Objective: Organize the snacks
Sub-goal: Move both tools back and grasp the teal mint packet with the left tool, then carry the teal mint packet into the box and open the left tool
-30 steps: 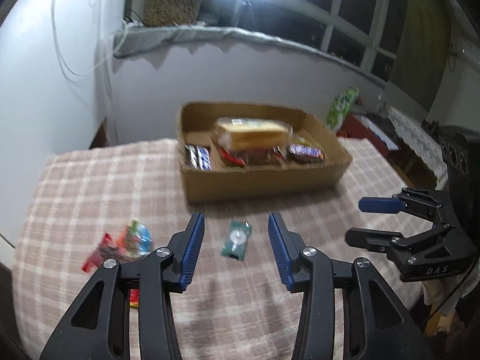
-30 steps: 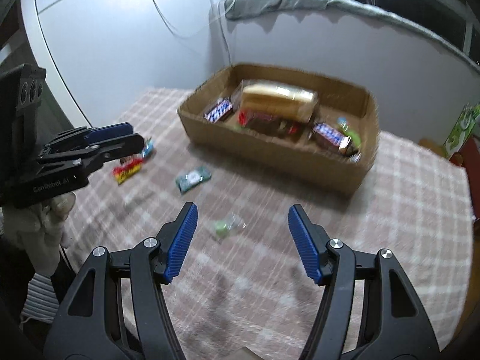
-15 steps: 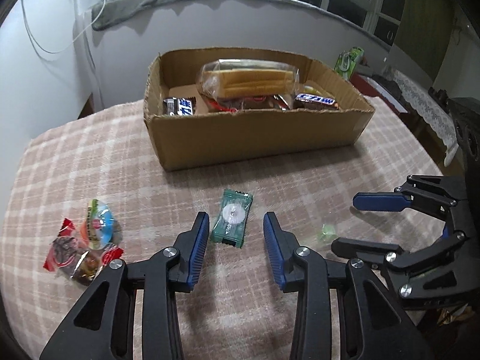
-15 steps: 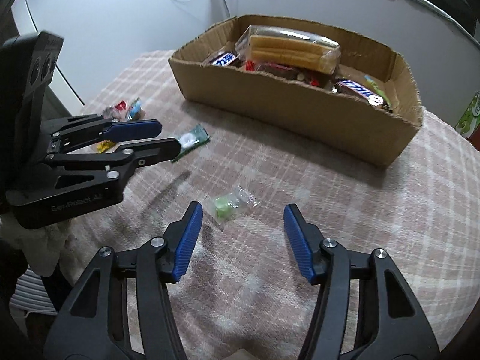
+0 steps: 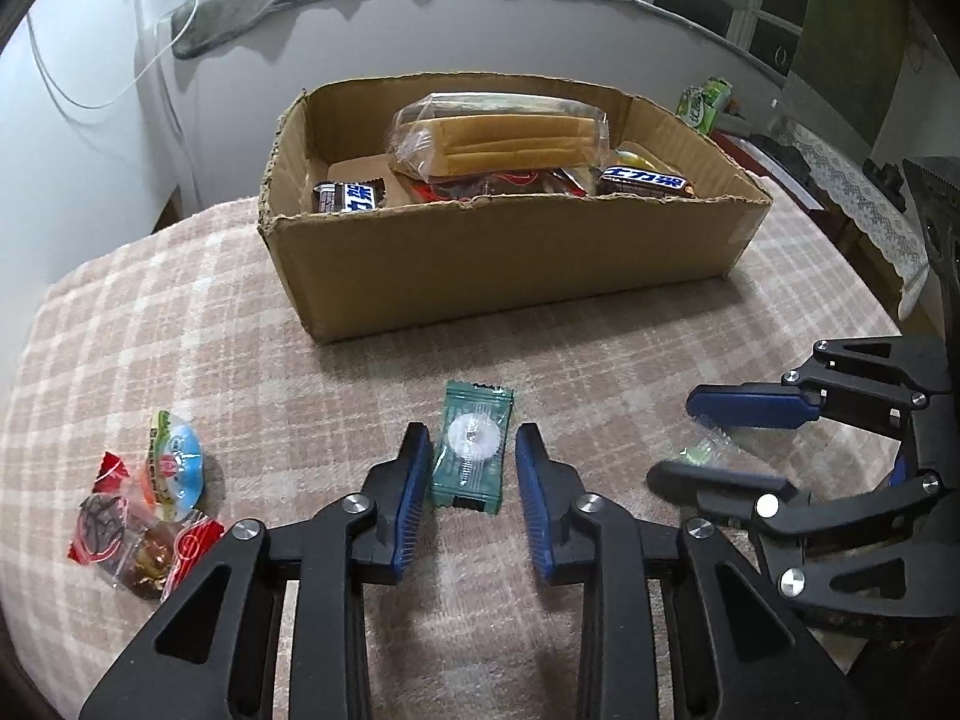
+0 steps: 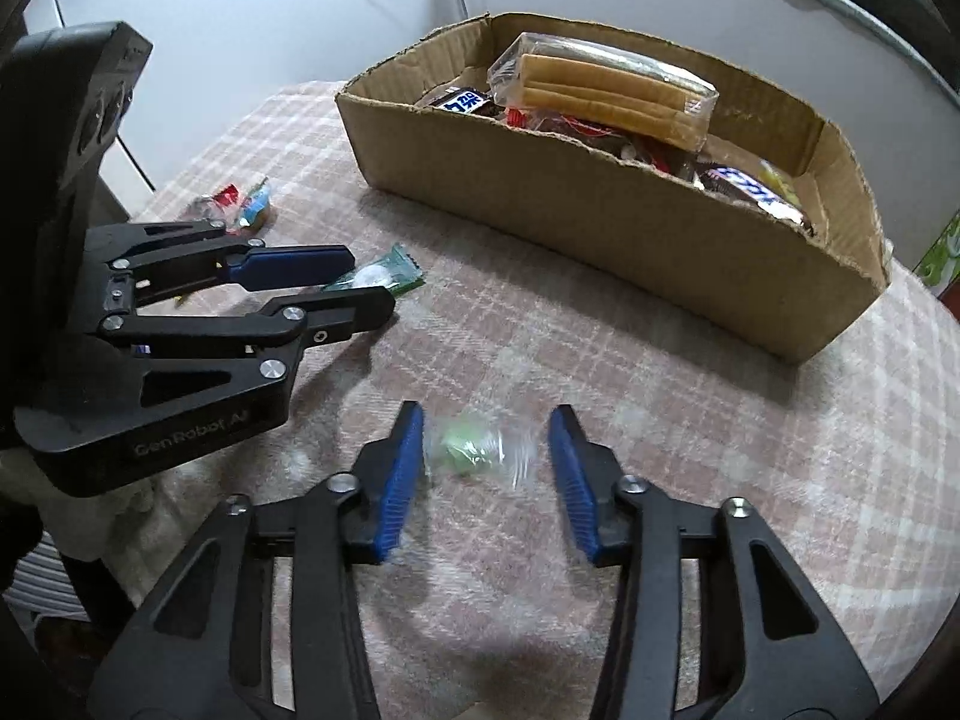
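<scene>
Both your grippers dropped lower and closer since half a second ago. Your left gripper (image 5: 474,468) is parted with the green packet (image 5: 473,447) sitting between its blue pads, not quite pinched. Your right gripper (image 6: 486,468) is wide apart around the blurry little green candy (image 6: 474,450), left pad nearly touching the wrapper. Off left there's a loose candy pile (image 5: 144,513), and farther back the cardboard box (image 5: 510,264) holds wafers and bars.

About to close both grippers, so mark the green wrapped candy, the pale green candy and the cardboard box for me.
green wrapped candy (image 5: 473,447), left wrist view, on its white round centre.
pale green candy (image 6: 465,450), right wrist view, on the green sweet inside the clear wrapper.
cardboard box (image 5: 498,258), left wrist view, on its near wall.
</scene>
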